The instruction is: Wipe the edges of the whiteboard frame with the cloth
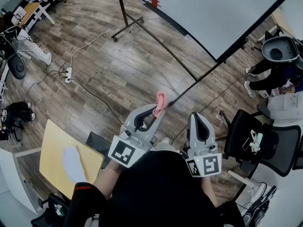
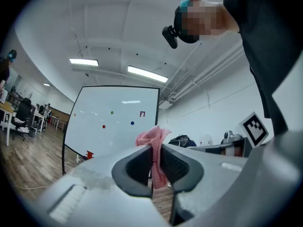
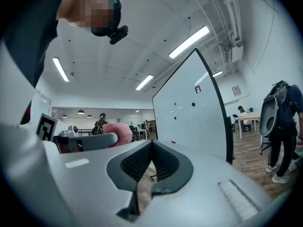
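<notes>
- The left gripper point(image 1: 159, 109) is held low in front of the person's body, and its tips lean toward the right.
- Its jaws are closed on a pink cloth point(image 1: 161, 100). In the left gripper view the cloth point(image 2: 154, 143) stands up between the pads and also hangs below them.
- The right gripper point(image 1: 196, 117) is just beside it, pointing forward. Its jaws are pressed together and nothing is between them.
- The whiteboard frame point(image 1: 203, 51) stands on the wooden floor point(image 1: 104, 65), well apart from both grippers.
</notes>
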`<state>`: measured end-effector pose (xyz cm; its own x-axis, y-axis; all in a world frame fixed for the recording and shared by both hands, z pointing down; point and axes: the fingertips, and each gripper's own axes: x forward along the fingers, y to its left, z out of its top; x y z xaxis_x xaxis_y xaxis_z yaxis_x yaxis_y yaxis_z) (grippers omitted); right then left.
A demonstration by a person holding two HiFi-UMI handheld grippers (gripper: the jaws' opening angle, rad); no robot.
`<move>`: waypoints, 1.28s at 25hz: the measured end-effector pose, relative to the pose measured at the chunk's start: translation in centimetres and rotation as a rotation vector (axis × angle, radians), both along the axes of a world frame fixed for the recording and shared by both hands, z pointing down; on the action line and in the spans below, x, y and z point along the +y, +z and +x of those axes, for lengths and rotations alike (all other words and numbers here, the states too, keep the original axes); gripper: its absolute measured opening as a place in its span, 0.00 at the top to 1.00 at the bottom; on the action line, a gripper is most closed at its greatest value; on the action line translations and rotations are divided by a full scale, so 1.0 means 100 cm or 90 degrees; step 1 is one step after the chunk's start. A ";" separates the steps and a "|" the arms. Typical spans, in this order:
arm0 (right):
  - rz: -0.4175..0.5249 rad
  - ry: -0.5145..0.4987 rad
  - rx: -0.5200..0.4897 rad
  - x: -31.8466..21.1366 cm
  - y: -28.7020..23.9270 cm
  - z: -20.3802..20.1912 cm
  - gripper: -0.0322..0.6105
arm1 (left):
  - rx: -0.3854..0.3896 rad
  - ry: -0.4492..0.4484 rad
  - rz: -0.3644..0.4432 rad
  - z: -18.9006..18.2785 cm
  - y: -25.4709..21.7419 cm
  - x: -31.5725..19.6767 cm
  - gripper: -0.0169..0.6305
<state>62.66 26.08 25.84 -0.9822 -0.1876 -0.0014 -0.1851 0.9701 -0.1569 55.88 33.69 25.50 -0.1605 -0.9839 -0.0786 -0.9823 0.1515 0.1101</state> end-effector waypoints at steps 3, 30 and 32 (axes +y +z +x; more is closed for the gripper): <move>0.011 -0.014 0.013 -0.001 0.001 0.036 0.95 | -0.002 -0.020 -0.016 0.041 0.004 0.004 0.91; 0.011 -0.028 -0.001 -0.023 0.006 0.080 0.95 | -0.103 -0.053 -0.034 0.088 0.002 -0.020 0.91; 0.016 -0.015 0.002 -0.026 0.007 0.066 0.95 | -0.094 -0.043 -0.034 0.074 0.006 -0.023 0.91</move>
<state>69.25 23.43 26.55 -0.9865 -0.1638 -0.0022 -0.1621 0.9780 -0.1311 63.24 31.39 26.07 -0.2165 -0.9748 -0.0537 -0.9747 0.2189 -0.0448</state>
